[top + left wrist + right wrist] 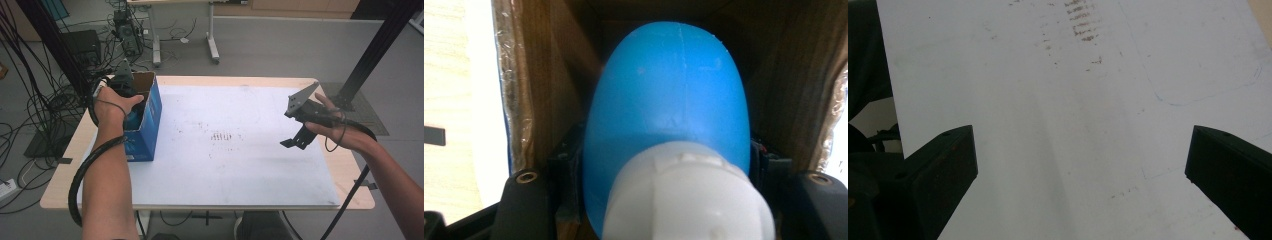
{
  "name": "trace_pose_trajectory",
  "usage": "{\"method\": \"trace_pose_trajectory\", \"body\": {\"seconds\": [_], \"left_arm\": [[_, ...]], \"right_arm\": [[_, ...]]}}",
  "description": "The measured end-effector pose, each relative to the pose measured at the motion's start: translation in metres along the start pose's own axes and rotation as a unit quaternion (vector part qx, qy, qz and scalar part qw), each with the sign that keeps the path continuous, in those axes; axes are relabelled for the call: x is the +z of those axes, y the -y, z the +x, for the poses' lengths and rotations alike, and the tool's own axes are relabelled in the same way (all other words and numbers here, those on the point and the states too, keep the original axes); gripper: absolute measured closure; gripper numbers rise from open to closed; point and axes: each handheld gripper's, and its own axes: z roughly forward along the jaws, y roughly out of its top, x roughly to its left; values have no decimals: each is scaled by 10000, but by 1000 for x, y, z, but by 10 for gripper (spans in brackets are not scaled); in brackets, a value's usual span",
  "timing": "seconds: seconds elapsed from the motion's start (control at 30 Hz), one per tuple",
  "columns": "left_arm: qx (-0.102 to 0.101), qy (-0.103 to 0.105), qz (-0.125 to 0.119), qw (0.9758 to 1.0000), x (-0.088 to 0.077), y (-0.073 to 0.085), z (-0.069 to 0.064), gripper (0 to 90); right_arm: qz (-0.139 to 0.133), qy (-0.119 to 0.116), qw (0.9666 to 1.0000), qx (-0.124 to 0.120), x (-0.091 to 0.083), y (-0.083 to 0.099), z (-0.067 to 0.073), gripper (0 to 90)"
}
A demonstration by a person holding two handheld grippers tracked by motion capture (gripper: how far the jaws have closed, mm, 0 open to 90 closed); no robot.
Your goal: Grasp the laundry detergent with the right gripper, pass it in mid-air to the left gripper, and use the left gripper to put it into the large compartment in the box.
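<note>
High view: open blue cardboard box (145, 120) stands near the table's (250, 195) left edge, on the white board. Left gripper (131, 100) is plunged into the box mouth from above. Right gripper (296, 141) hangs above the right edge of the board, well apart from the box.

Left gripper view: smooth blue plastic bottle with a white ribbed cap (669, 115) sits between the jaws, cap toward the camera, body pointing down into the brown inside of the box. Jaws clamp its sides; grasp looks firm.

Right gripper view: jaws spread wide over the bare, scuffed white board (1073, 125), nothing between them.

Judgement: bottle is being handled inside the box, either set down or drawn out; I cannot tell which. Next move calls for a straight vertical path, clear of the box walls.
</note>
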Motion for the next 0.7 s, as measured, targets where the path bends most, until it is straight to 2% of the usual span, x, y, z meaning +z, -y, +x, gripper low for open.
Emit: {"method": "trace_pose_trajectory", "body": {"seconds": [0.23,0.7], "left_arm": [[21,-13,-20,10000,-5,1,0,326],[77,-53,-186,9998,-31,10,0,288]], "right_arm": [[-23,-2,10000,-12,0,0,0,2],[-29,1,10000,-12,2,-4,0,2]]}}
